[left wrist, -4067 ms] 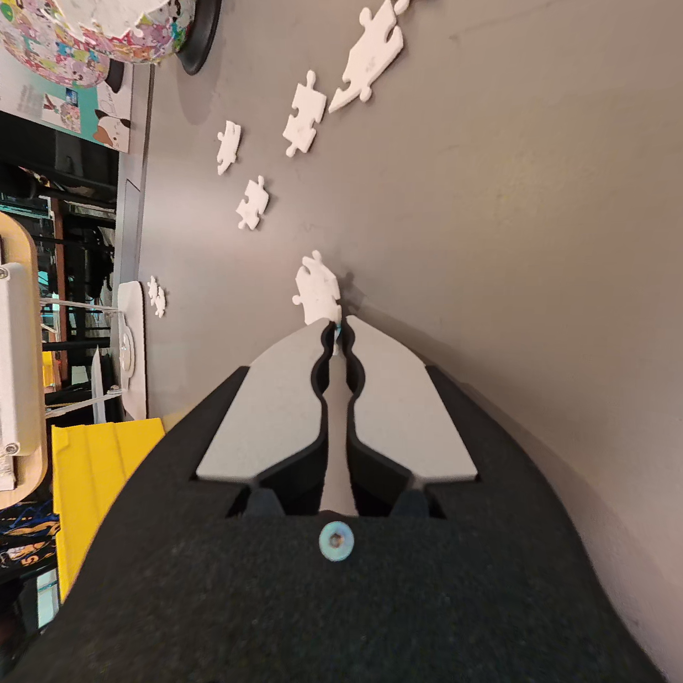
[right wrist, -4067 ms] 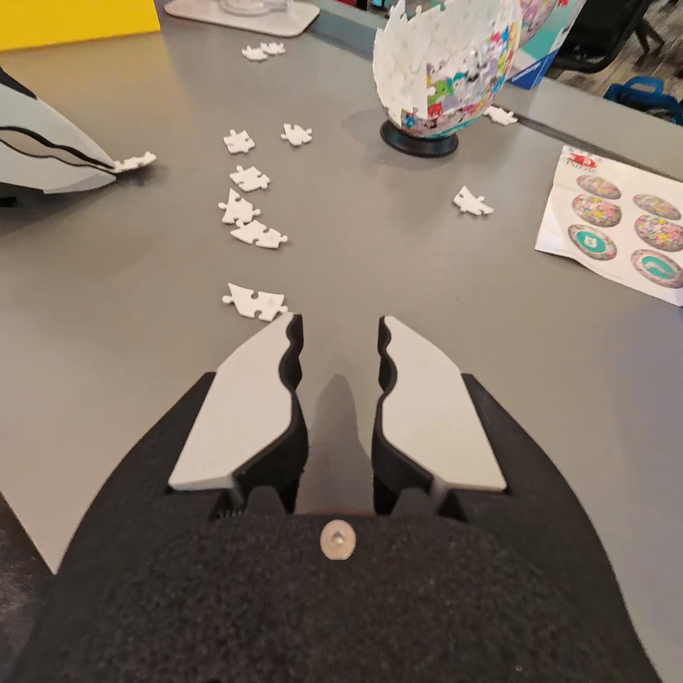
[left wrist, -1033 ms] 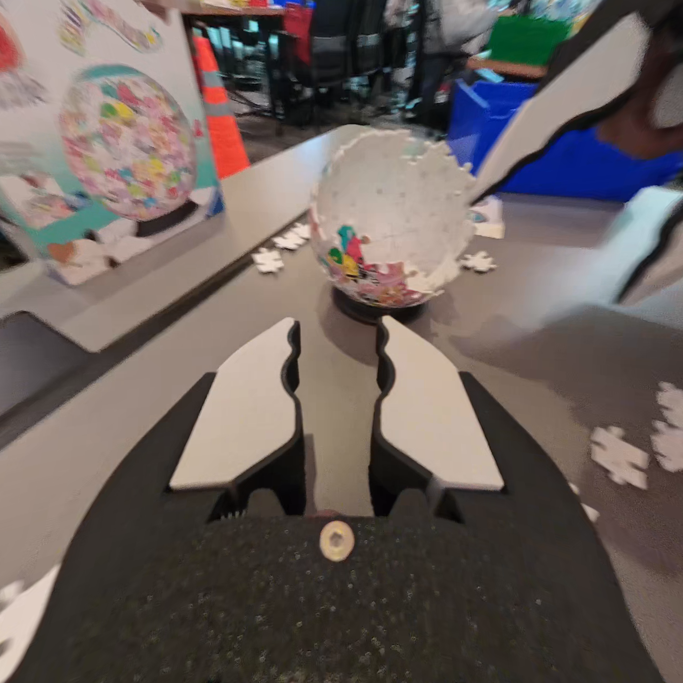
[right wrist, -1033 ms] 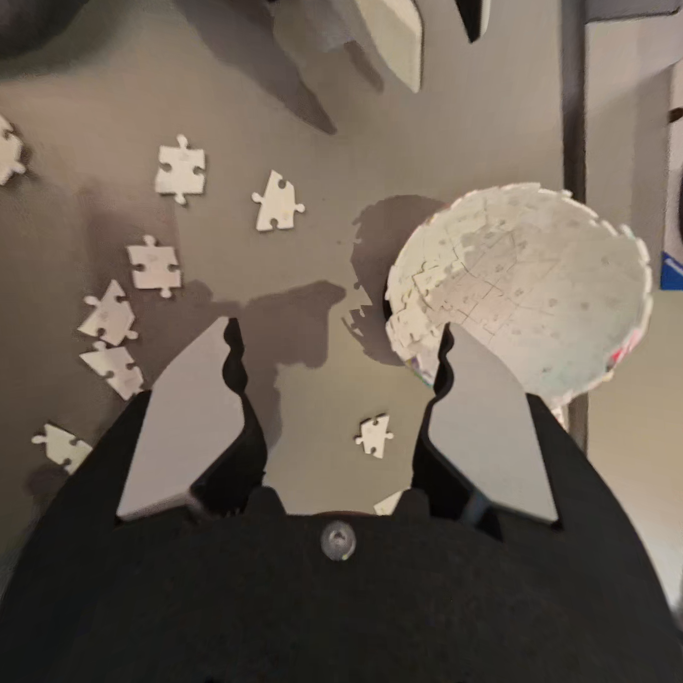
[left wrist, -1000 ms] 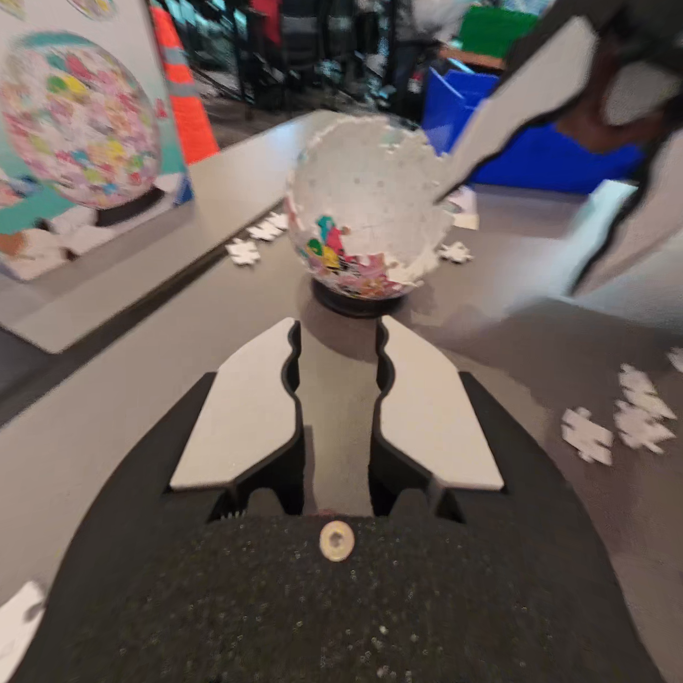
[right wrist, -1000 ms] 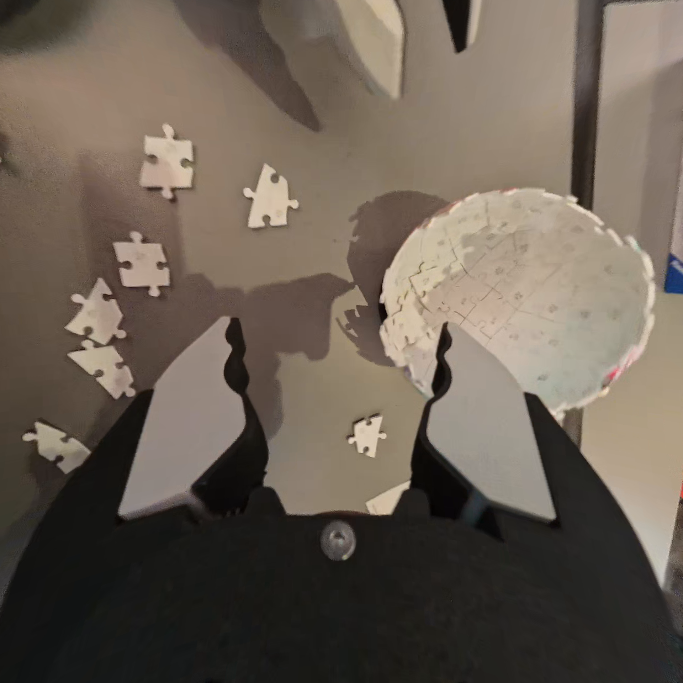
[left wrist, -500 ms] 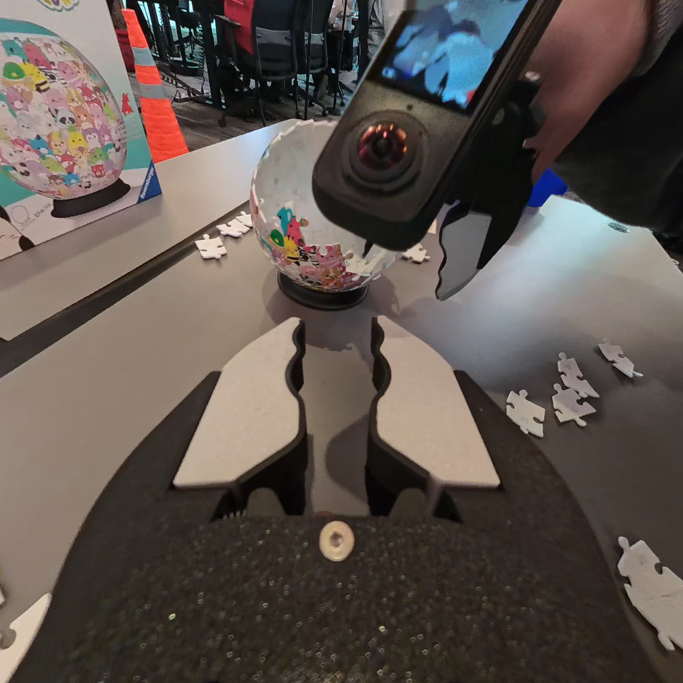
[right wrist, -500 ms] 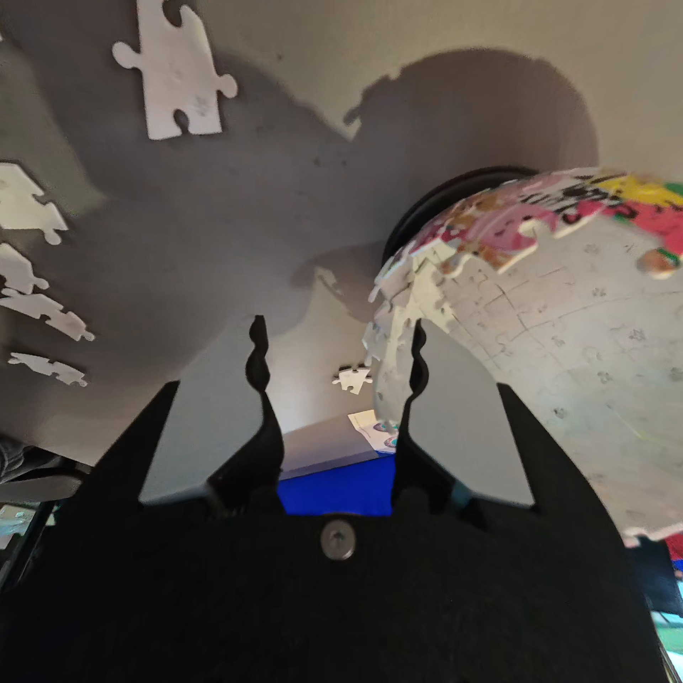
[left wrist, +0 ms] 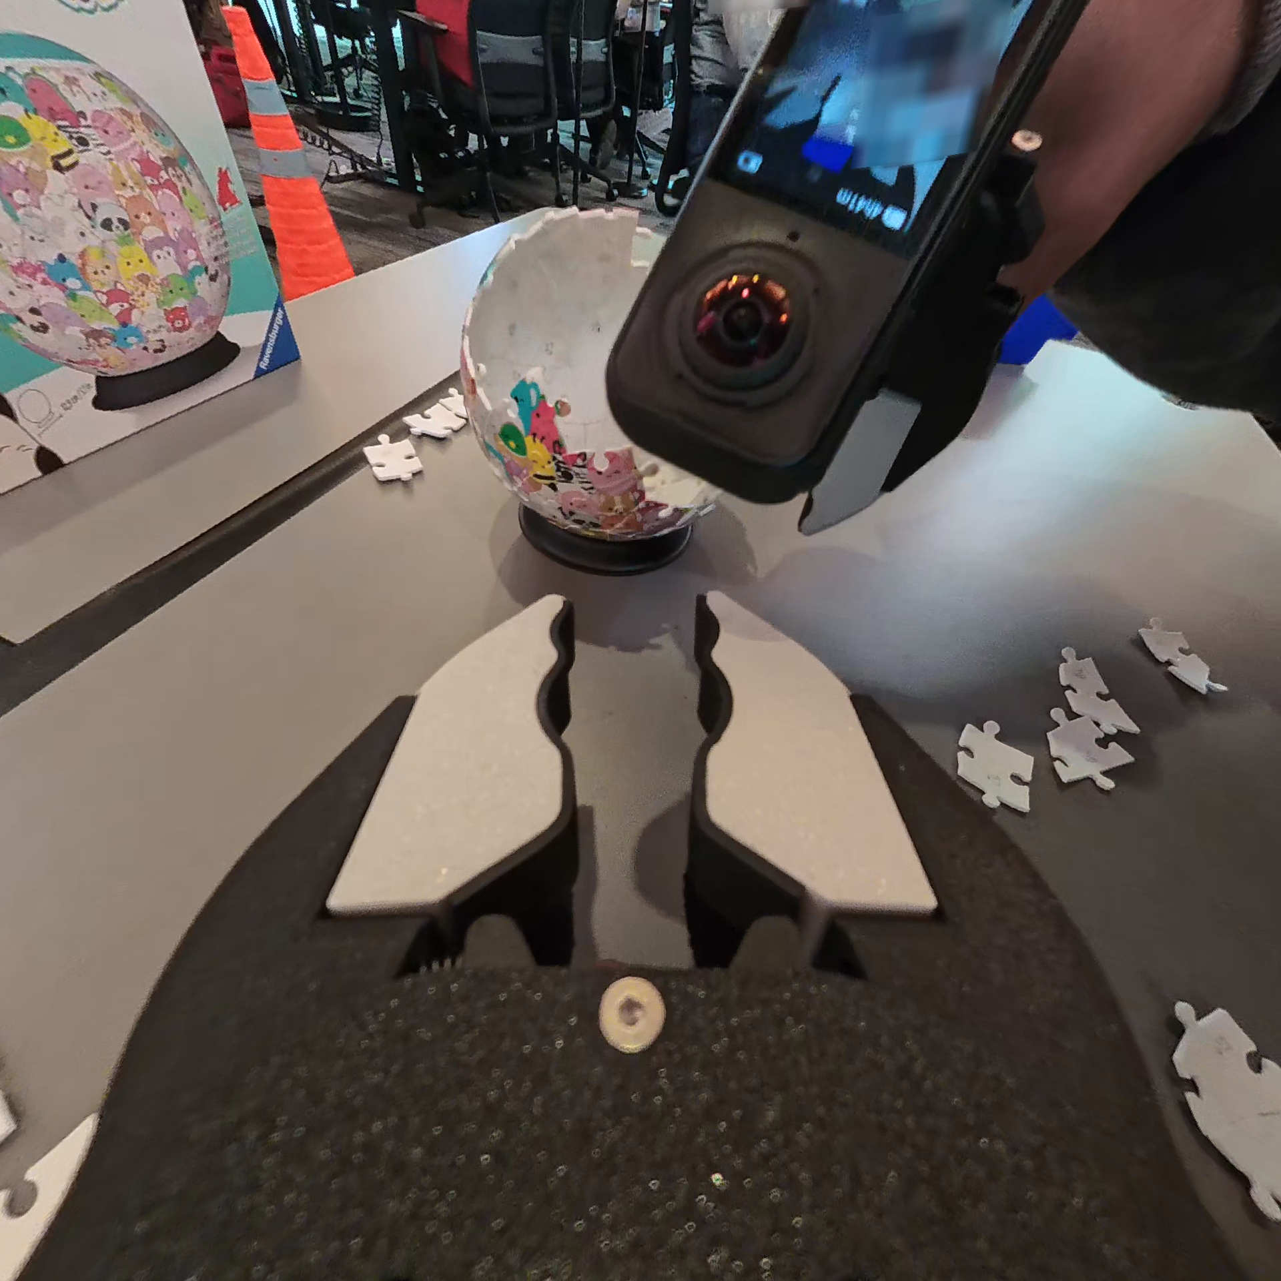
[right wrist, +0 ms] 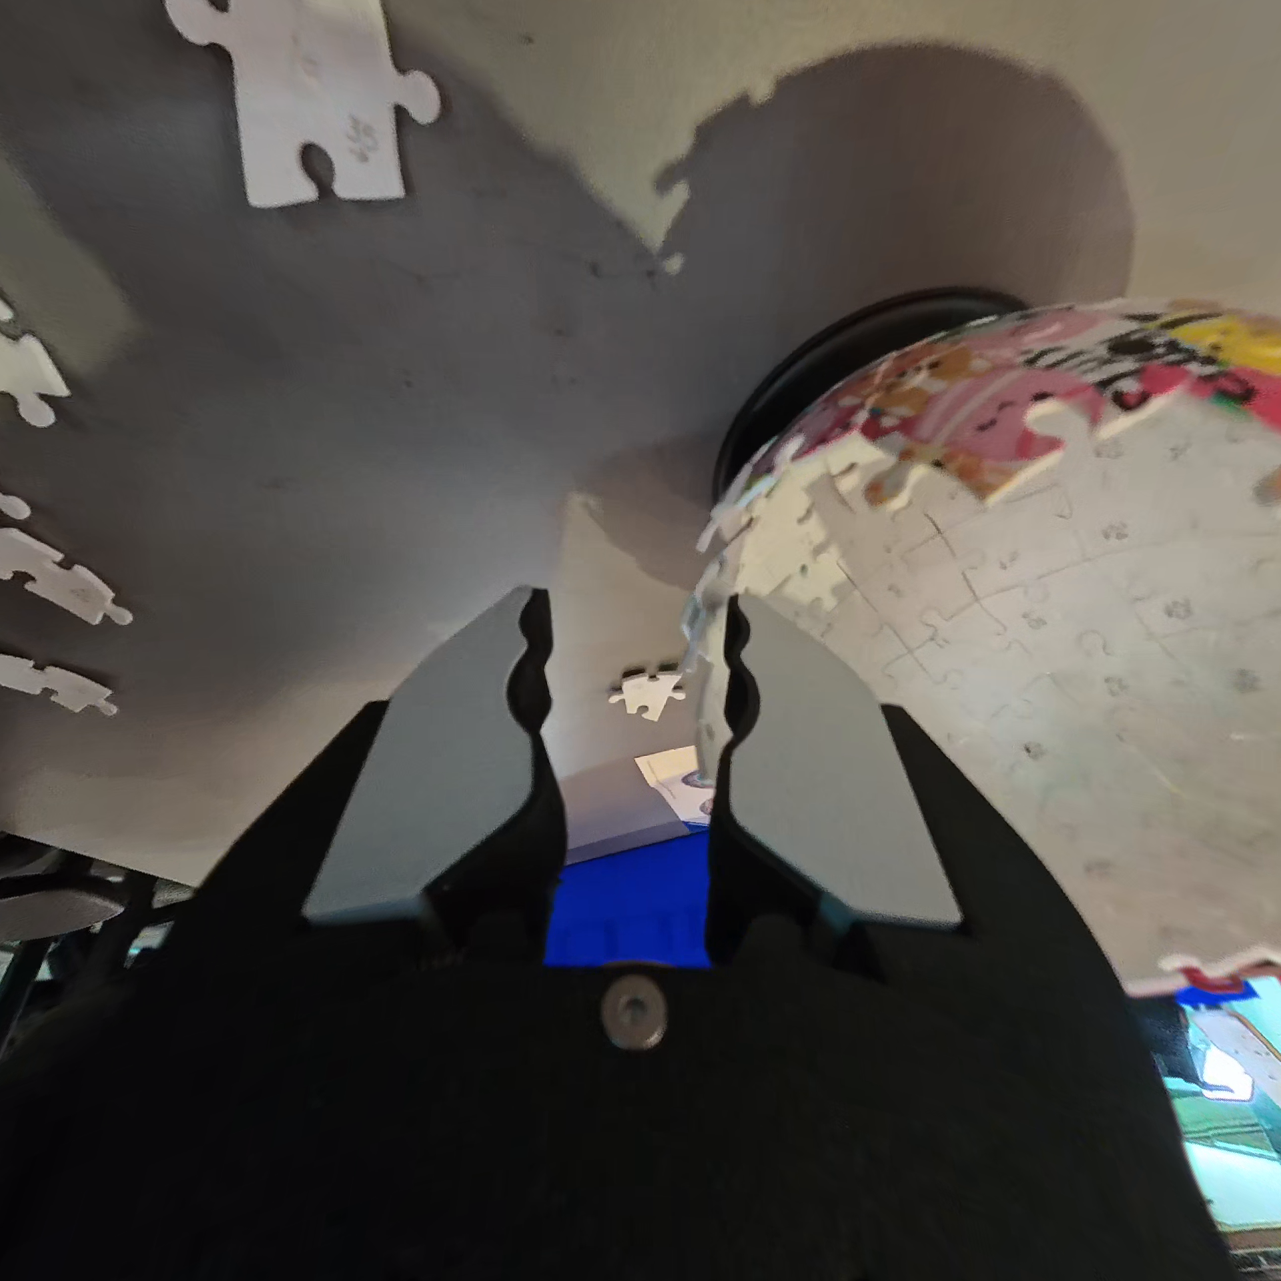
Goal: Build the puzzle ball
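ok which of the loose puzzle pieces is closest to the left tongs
The big white piece at the lower right edge, lying beside the left tongs' black body. The other loose pieces lie farther off, nearer the ball.

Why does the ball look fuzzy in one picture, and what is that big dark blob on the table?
Right wrist view: the ball is smeared at its rim, likely motion blur, and the dark blob on the table is shadow from the ball and gripper. Left wrist view: sharper, though the wide lens bends the table edge, and the other gripper's camera blocks part of the ball.
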### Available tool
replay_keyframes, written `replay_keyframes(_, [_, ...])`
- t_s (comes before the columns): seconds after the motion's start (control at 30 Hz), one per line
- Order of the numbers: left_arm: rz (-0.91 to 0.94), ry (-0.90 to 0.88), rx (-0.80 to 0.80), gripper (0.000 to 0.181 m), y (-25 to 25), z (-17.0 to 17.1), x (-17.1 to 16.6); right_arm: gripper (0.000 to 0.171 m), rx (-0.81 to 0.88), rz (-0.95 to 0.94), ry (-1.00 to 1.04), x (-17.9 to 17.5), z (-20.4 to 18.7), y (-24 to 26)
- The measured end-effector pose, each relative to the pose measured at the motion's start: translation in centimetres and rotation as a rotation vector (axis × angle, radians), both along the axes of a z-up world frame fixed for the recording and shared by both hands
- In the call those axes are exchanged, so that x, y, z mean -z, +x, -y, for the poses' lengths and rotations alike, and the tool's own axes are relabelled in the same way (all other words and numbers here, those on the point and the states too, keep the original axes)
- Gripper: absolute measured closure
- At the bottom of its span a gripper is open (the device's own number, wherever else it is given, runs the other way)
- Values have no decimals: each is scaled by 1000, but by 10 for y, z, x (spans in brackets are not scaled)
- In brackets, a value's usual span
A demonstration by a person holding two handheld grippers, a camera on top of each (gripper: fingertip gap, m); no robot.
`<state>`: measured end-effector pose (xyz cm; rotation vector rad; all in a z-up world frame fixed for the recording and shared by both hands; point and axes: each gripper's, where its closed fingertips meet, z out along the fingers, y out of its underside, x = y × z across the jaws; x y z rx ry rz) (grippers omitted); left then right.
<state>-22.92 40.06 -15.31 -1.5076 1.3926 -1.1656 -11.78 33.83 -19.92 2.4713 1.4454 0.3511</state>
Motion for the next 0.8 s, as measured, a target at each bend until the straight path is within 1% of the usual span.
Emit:
replay_keyframes(0.1, [-2,3,0,149,0,0,0,136,-12,-7,17,-6,-1,-1])
replay_keyframes(0.13, [-3,3,0,149,0,0,0,143,-21,-10,25,-7,-2,-1])
replay_keyframes(0.2, [-4,5,0,149,0,0,0,152,-35,-10,54,-7,-7,0])
replay_keyframes(0.23, [-4,6,0,149,0,0,1,152,-36,-6,65,-7,-10,1])
replay_keyframes(0.3, [-7,10,1,149,1,1,1,140,-40,15,102,-8,-15,4])
replay_keyframes(0.4, [-14,18,5,149,1,2,2,134,-37,2,99,-5,-14,1])
replay_keyframes(0.5, [-22,27,10,149,2,3,3,127,-37,47,81,3,-12,7])
replay_keyframes(0.63, [-26,32,10,149,2,3,4,128,-36,70,53,11,-8,11])
replay_keyframes(0.77, [-24,28,9,149,2,3,3,138,-43,54,67,4,-9,8])
replay_keyframes(0.8, [-24,28,10,149,2,3,3,139,-44,55,71,2,-9,8])
